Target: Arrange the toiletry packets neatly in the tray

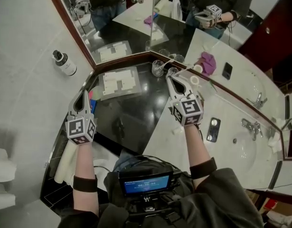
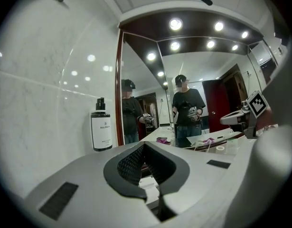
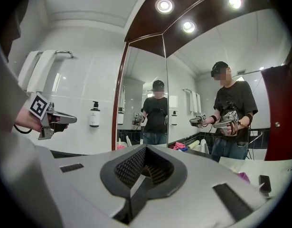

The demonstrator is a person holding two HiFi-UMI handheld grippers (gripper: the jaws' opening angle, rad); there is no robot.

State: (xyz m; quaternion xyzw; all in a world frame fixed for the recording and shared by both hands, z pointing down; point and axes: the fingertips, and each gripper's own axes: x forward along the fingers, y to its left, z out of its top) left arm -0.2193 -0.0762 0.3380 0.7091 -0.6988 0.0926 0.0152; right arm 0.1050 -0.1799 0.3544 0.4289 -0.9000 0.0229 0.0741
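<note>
Both the left claw (image 1: 83, 97) and the right claw (image 1: 171, 81) were clenched empty, grey tapered jaws pressed together over the glossy black counter (image 1: 136, 120), where flat white toiletry packets (image 1: 118, 82) lay in a shallow rectangular tray (image 1: 136, 76) beside the wood-framed mirror (image 1: 129, 18).

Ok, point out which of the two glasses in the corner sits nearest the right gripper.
The right-hand glass, just past the tips of the shut right gripper. The other glass stands further left, towards the tray.
</note>
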